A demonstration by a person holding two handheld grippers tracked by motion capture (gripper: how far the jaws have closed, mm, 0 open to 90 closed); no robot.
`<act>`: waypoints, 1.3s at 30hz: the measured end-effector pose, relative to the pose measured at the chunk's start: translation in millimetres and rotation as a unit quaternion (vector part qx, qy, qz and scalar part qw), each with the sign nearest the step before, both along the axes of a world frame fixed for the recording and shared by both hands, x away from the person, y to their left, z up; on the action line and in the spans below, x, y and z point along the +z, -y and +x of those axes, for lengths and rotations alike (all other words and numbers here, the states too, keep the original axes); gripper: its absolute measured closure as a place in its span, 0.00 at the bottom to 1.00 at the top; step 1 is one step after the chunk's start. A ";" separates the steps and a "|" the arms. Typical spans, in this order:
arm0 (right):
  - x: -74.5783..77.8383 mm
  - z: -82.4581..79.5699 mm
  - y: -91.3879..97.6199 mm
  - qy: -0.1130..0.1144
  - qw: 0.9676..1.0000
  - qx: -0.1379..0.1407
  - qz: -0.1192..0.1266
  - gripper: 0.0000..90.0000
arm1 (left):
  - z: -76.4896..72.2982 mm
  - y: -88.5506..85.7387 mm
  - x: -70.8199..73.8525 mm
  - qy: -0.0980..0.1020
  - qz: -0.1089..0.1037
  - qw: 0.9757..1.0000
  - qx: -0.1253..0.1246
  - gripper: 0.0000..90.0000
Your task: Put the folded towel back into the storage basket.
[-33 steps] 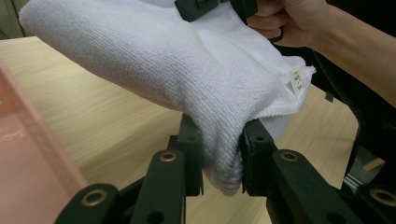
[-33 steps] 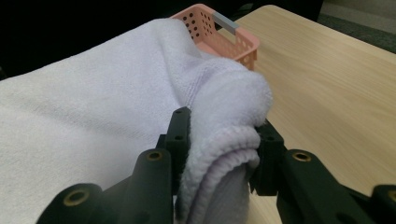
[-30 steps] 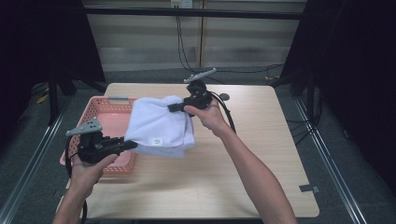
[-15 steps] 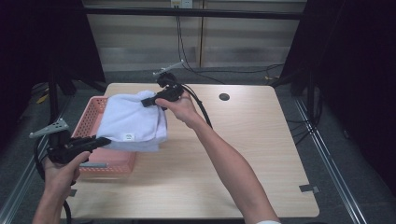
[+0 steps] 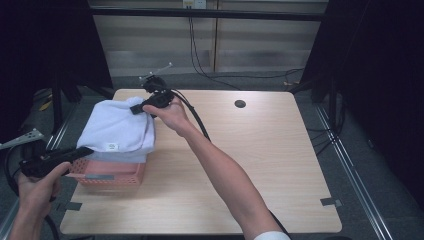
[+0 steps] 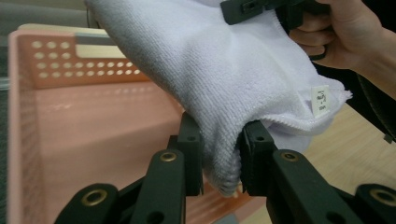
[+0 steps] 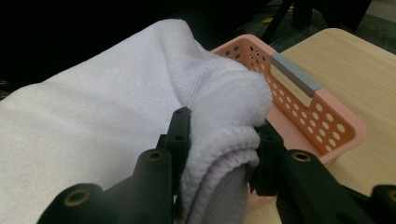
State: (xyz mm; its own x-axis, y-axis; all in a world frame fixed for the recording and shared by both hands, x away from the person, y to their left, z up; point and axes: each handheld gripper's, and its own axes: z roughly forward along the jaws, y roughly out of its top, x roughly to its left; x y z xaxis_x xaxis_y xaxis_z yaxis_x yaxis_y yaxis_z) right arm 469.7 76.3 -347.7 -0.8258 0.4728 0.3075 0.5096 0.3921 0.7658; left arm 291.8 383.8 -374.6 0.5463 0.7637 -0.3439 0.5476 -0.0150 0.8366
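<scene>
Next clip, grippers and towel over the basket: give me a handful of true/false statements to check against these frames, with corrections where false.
1. Both grippers clamp the white towel. True: left gripper and right gripper each pinch folded cloth.
2. The towel lies flat on the table. False: it hangs over the pink basket.
3. The basket is blue. False: pink, with perforated walls.
4. A small label shows on the towel's hem. True.
5. The basket sits at the table's left edge. True.

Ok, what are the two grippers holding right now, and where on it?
Both hold the white towel: the left gripper pinches its near folded edge, the right gripper its far folded edge, above the basket.
</scene>
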 end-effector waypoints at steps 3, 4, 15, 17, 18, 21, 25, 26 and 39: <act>-3.5 0.4 -12.6 -0.003 1.000 -0.005 0.003 0.74 | 0.1 -11.8 -4.2 -0.008 -0.004 1.000 0.012 0.82; -5.9 0.7 -16.8 -0.006 1.000 -0.005 0.002 0.74 | 0.7 -15.7 -6.4 -0.013 0.001 1.000 0.014 0.82; -48.9 4.1 -51.0 -0.024 0.999 -0.026 -0.023 0.74 | 9.1 -37.0 -38.1 -0.054 0.034 0.997 0.051 0.82; -56.0 3.9 -53.6 -0.026 0.999 -0.029 -0.025 0.74 | 10.4 -36.1 -43.6 -0.062 0.049 0.995 0.055 0.82; -58.7 3.4 -54.5 -0.024 0.999 -0.031 -0.027 0.74 | 10.4 -36.1 -43.6 -0.062 0.049 0.995 0.055 0.82; -66.9 2.1 -56.1 -0.018 0.999 -0.041 -0.028 0.74 | 12.0 -29.8 -44.6 -0.069 0.079 0.993 0.052 0.82; -80.0 1.5 -57.6 -0.023 0.998 -0.045 -0.031 0.74 | 12.7 -24.5 -45.0 -0.075 0.105 0.990 0.055 0.81; -82.7 1.9 -57.6 -0.026 0.998 -0.046 -0.029 0.73 | 13.0 -24.3 -45.3 -0.077 0.109 0.990 0.056 0.81; -93.0 9.5 -47.4 -0.009 0.998 -0.047 -0.037 0.45 | 10.4 -20.6 -41.1 -0.075 0.124 0.988 0.062 0.44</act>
